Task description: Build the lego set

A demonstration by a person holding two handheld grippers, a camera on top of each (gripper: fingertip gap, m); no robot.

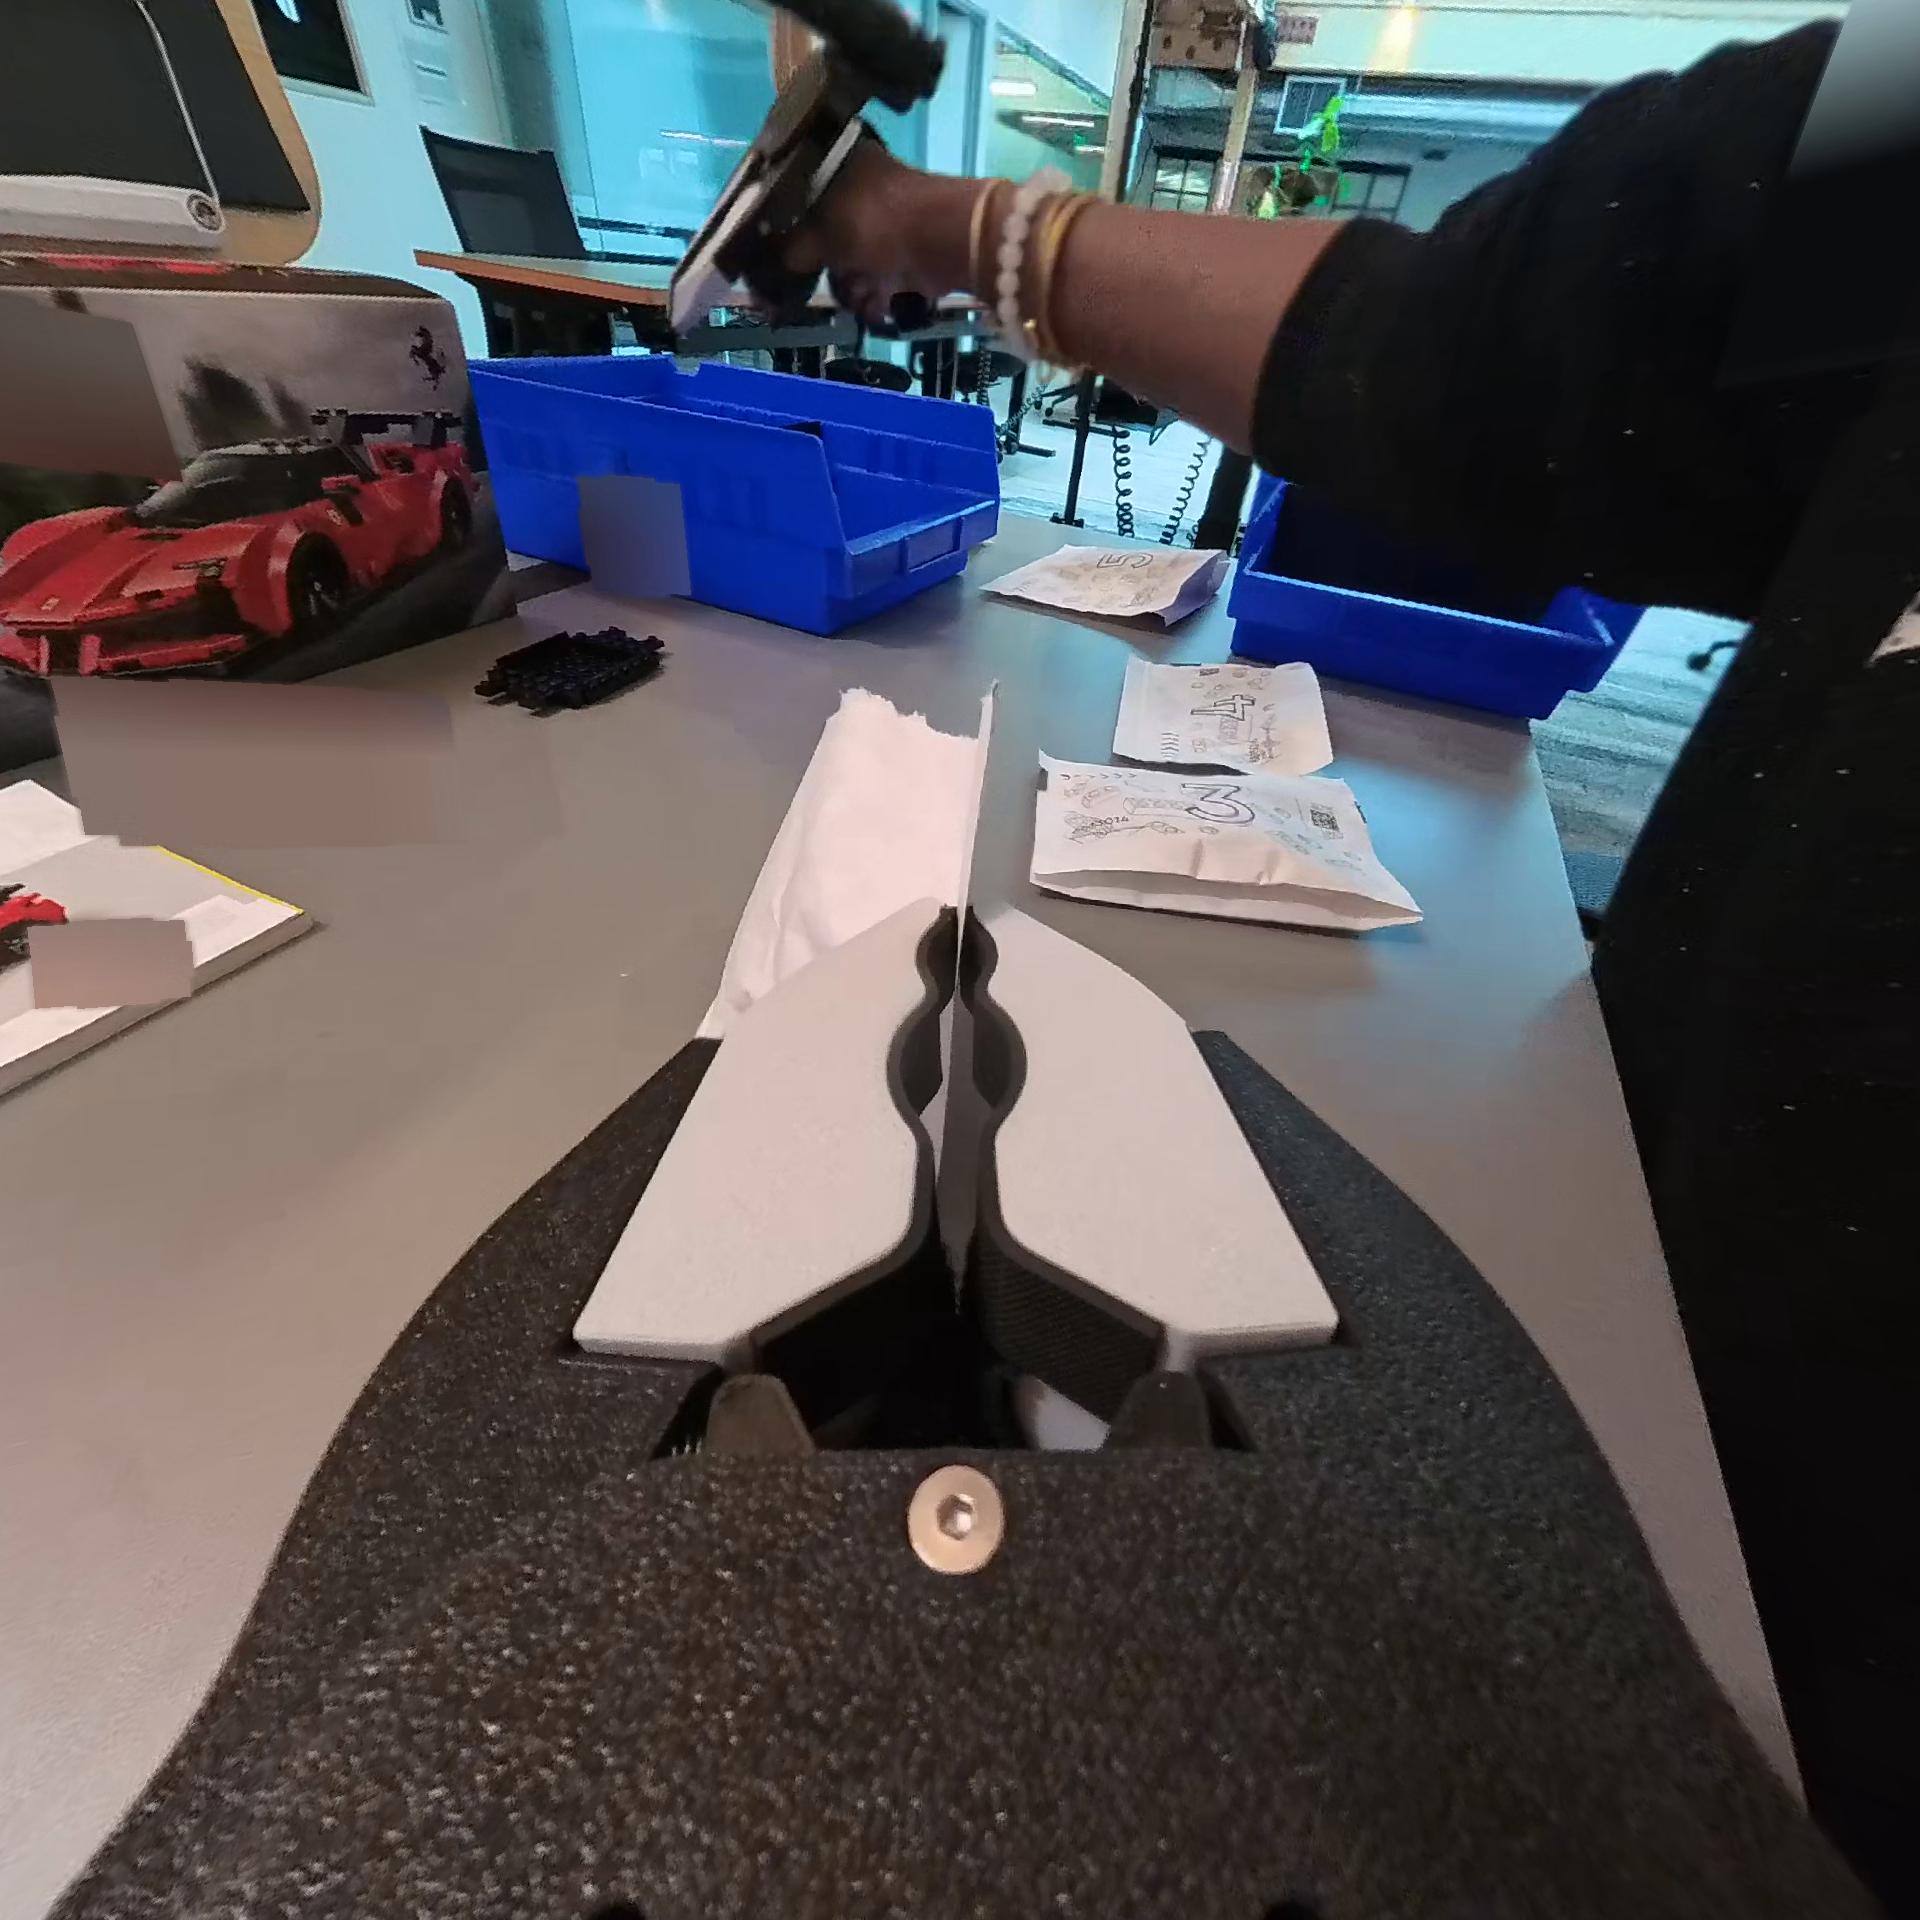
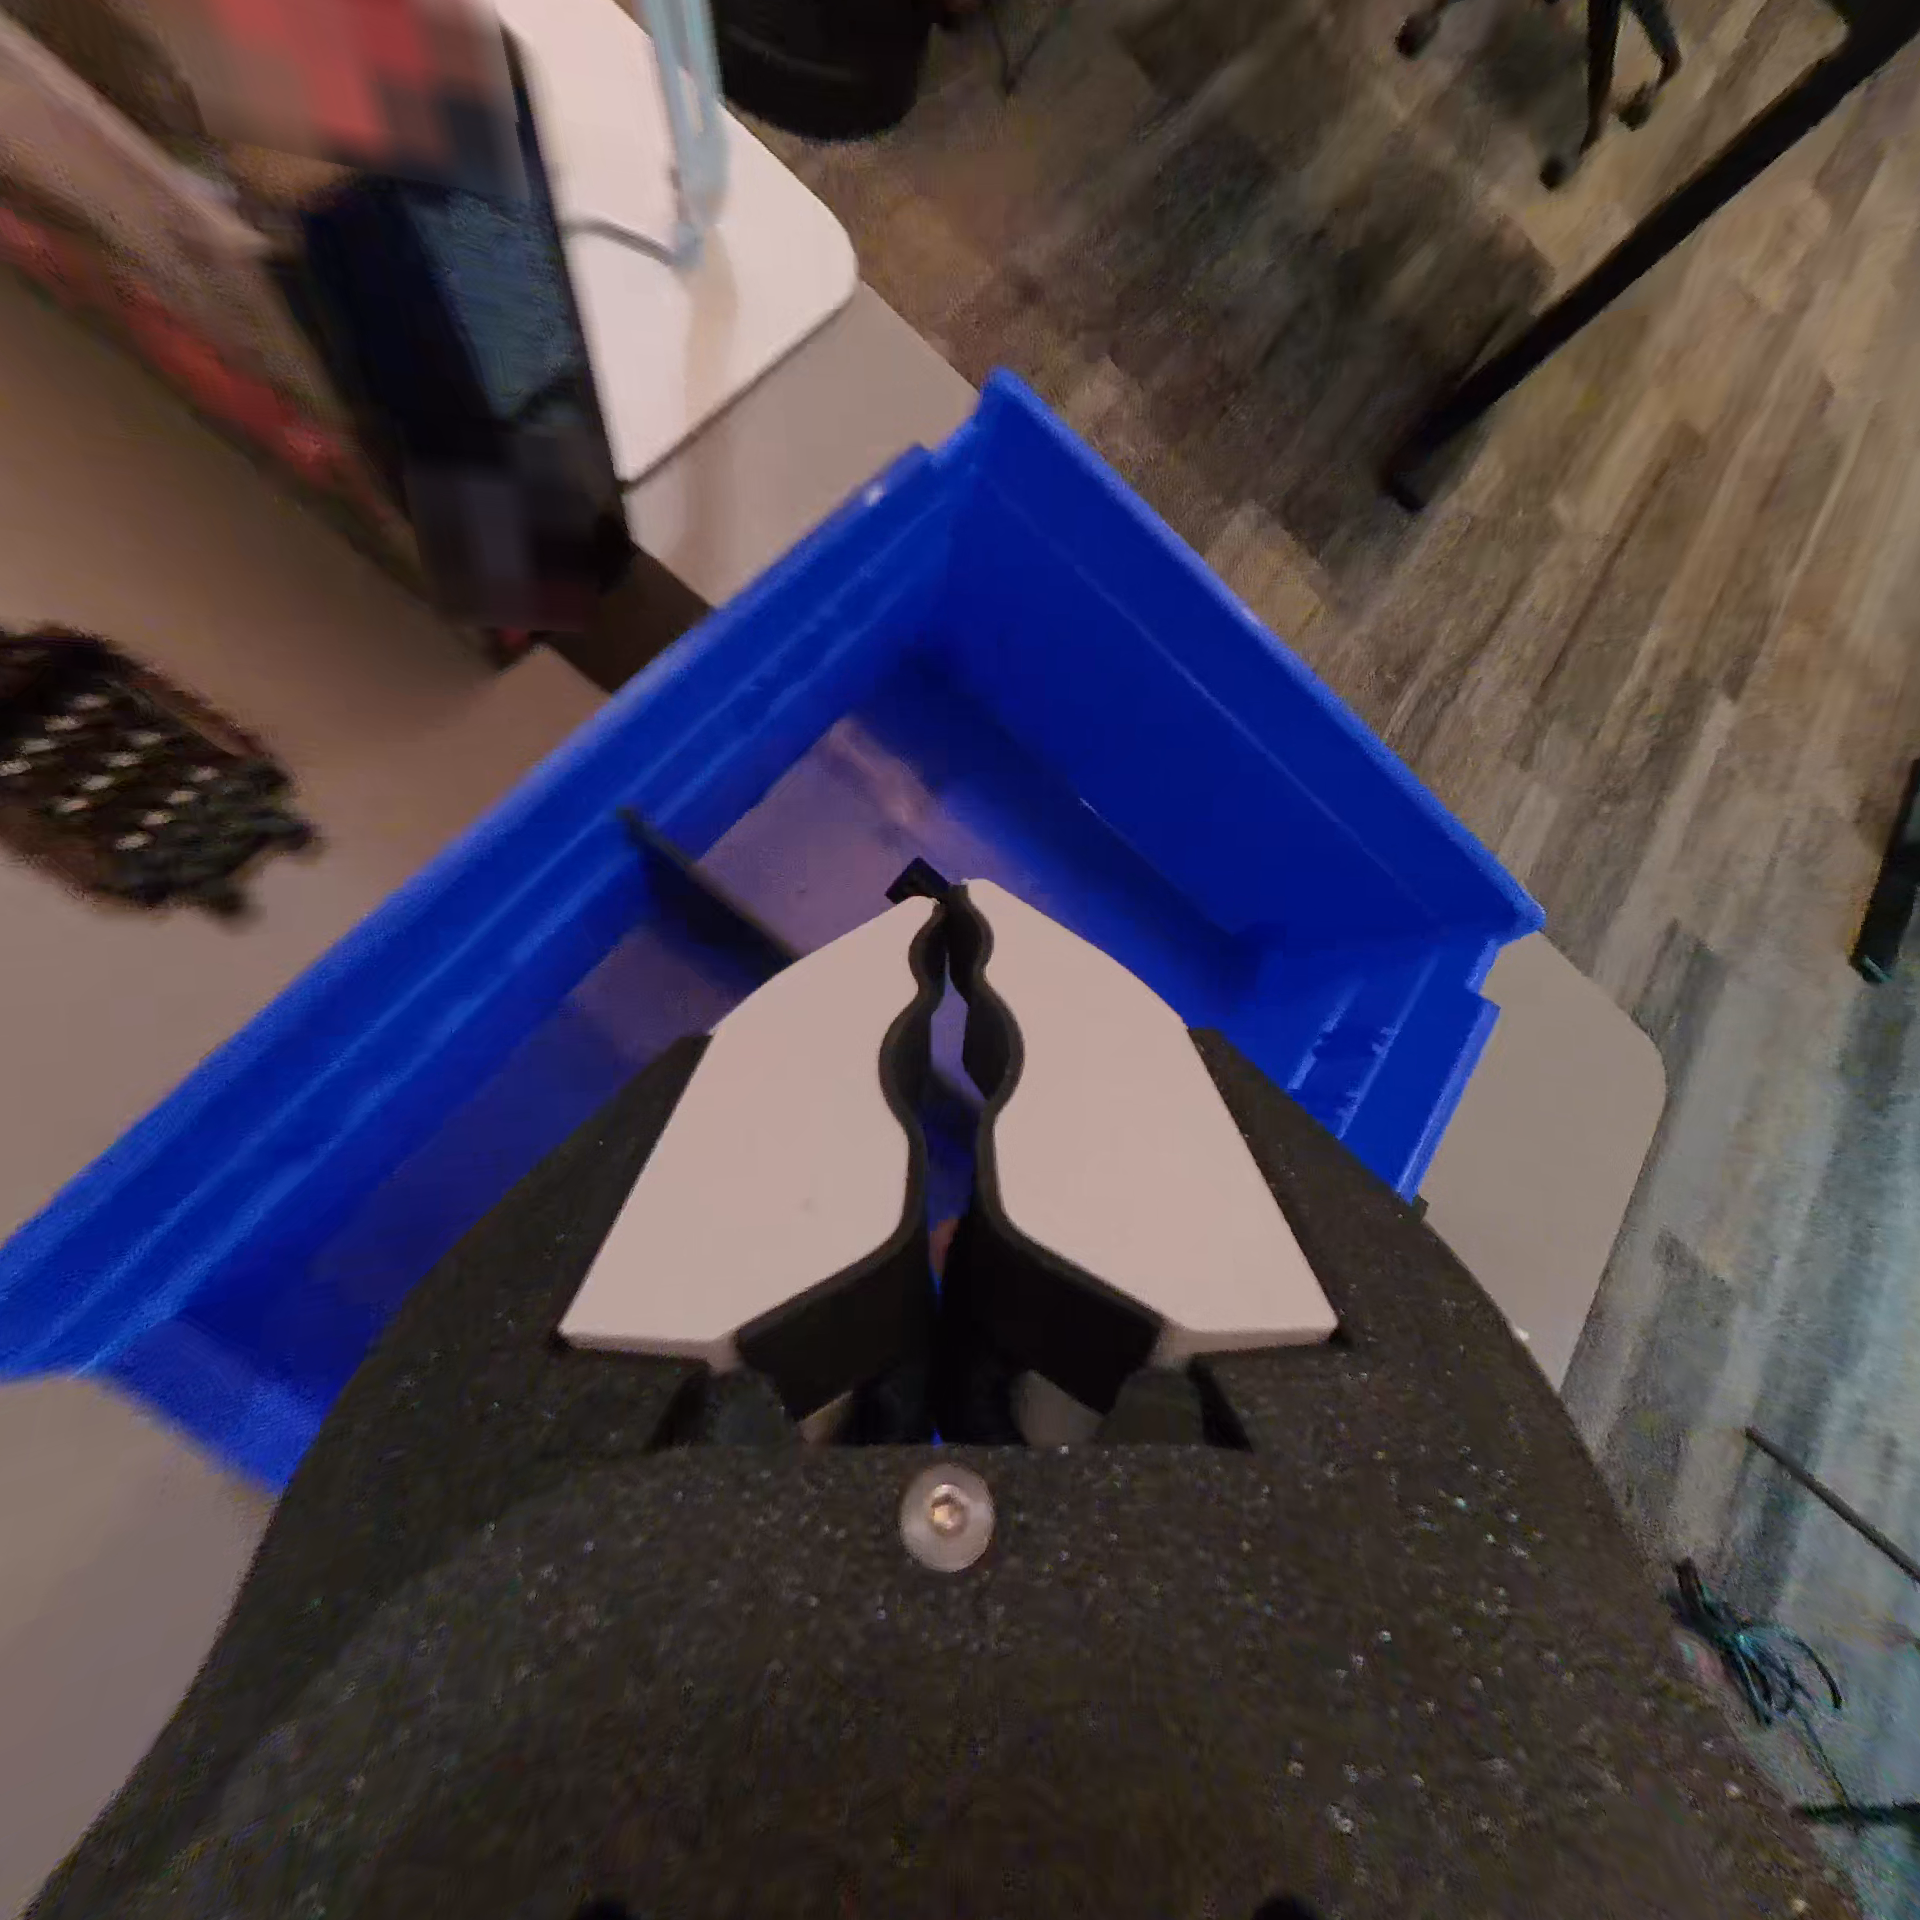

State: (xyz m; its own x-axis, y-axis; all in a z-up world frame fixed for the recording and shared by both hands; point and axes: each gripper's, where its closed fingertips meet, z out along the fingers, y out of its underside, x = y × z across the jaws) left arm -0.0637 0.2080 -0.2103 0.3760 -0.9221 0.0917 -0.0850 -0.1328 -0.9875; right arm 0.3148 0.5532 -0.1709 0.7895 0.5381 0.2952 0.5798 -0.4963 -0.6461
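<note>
My left gripper point(image 1: 956, 920) is shut on the edge of a white paper bag point(image 1: 883, 821) with a torn-open top, and holds it upright just above the grey table point(image 1: 416, 1039). My right gripper point(image 2: 948, 904) is shut on a small black piece point(image 2: 914, 883) that sticks out at the fingertips. It hangs over the back compartment of a blue bin point(image 2: 1195, 675), behind a black divider point(image 2: 707, 894). In the left wrist view the right gripper point(image 1: 691, 332) sits above the far corner of that blue bin point(image 1: 727, 488).
Three printed white paper bags point(image 1: 1205, 842) lie at the right, beside a second blue bin point(image 1: 1423, 634). A box with a red car picture point(image 1: 239, 488), a cluster of black bricks point(image 1: 571, 670) and a booklet point(image 1: 125, 935) are at the left. A person's arm point(image 1: 1351, 312) reaches across. The gap from one gripper's tips to the other's is roughly 50 cm.
</note>
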